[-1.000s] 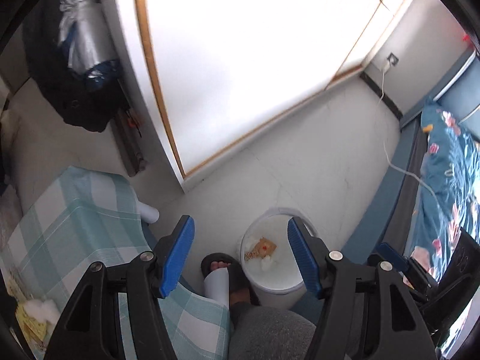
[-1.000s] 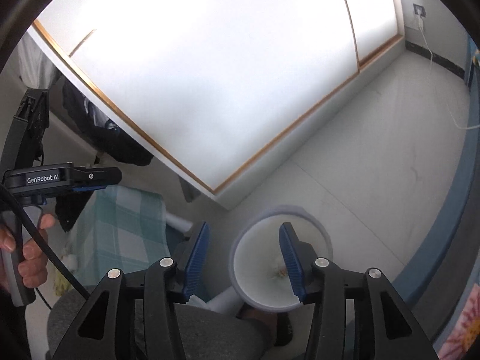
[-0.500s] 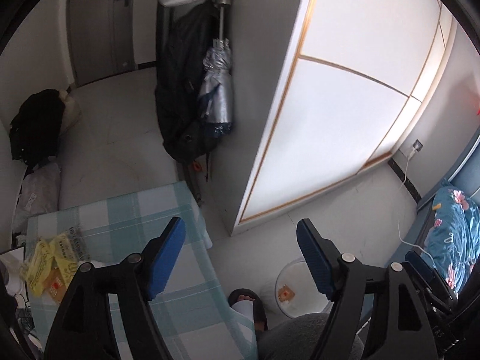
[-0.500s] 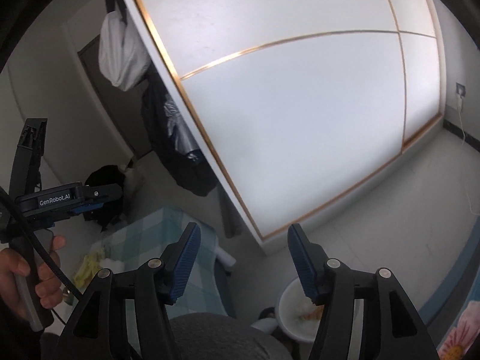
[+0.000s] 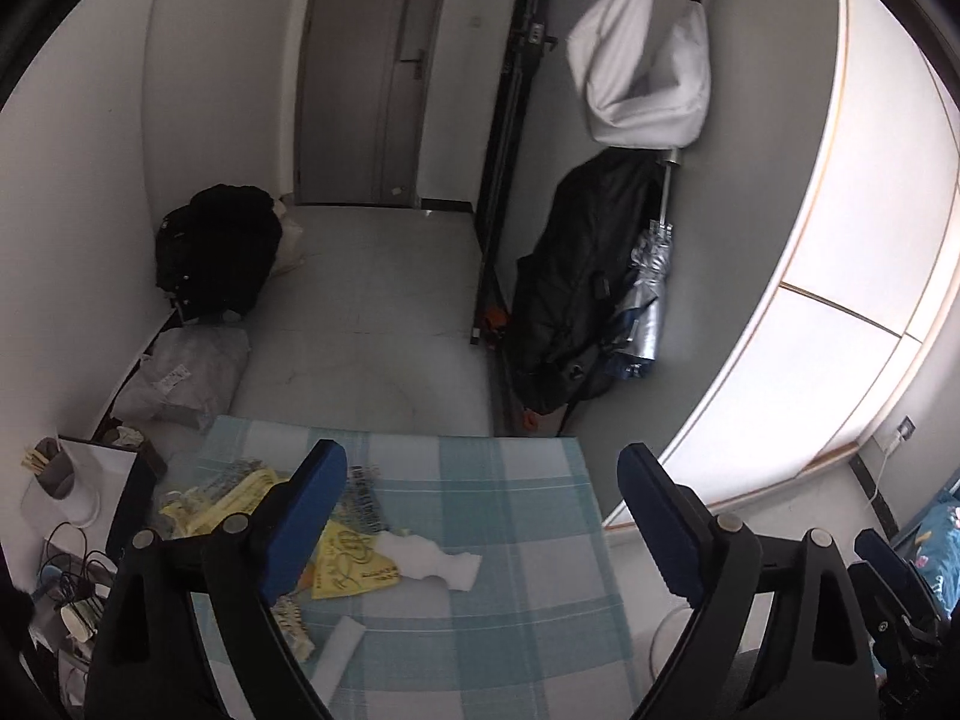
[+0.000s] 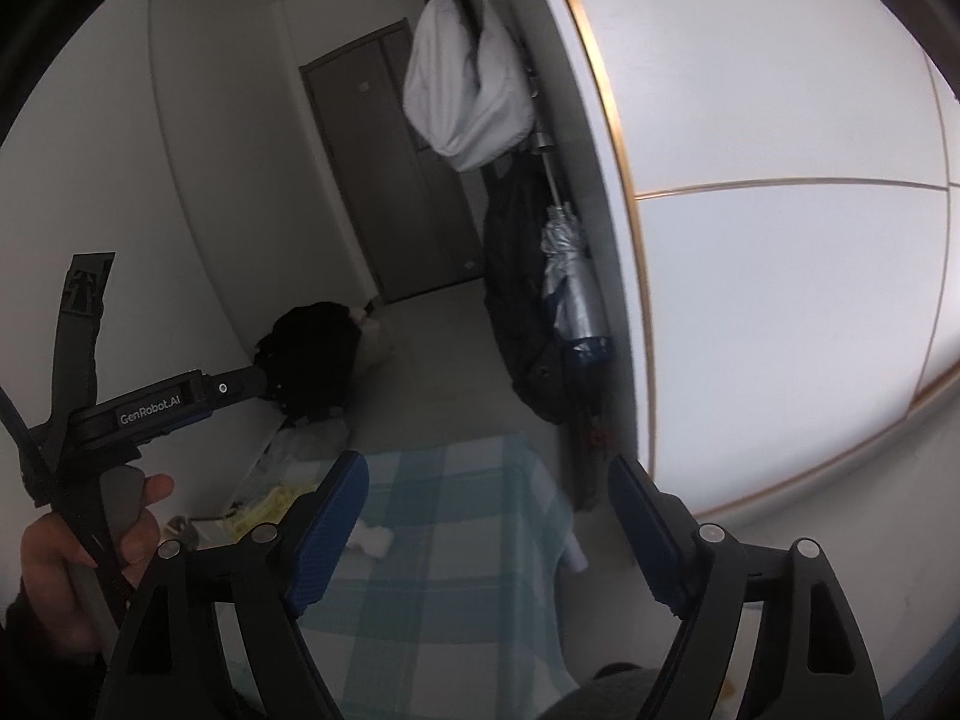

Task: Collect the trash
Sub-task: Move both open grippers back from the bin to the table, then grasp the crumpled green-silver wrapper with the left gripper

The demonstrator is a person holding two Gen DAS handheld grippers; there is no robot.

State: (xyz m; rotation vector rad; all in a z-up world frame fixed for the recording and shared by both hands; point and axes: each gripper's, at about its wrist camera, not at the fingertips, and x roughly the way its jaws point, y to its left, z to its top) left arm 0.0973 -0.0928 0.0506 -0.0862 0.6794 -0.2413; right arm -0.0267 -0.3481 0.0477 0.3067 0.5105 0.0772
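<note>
A low table with a teal checked cloth (image 5: 480,498) holds the trash. A crumpled white tissue (image 5: 441,561) lies next to a yellow wrapper (image 5: 354,567). More yellow wrappers (image 5: 240,498) are heaped at the left, and a white paper scrap (image 5: 339,648) lies nearer. My left gripper (image 5: 480,522) hovers above the cloth with its jaws opening and nothing between them. My right gripper (image 6: 486,534) is also opening and empty over the same cloth (image 6: 456,546). The tissue (image 6: 372,537) shows just past its left finger. A white bin rim (image 5: 666,633) peeks below the table's right edge.
A black backpack (image 5: 219,246) and a grey plastic bag (image 5: 186,372) lie on the floor beyond the table. A black bag (image 5: 576,282), a silver umbrella (image 5: 648,306) and a white bag (image 5: 645,84) hang by the white wardrobe (image 5: 840,312). A cup (image 5: 60,480) and cables are at the left. A hand (image 6: 72,546) holds the other tool.
Both views have swung up and away from the white bin on the floor to the table with the trash. Both pairs of jaws have spread wider.
</note>
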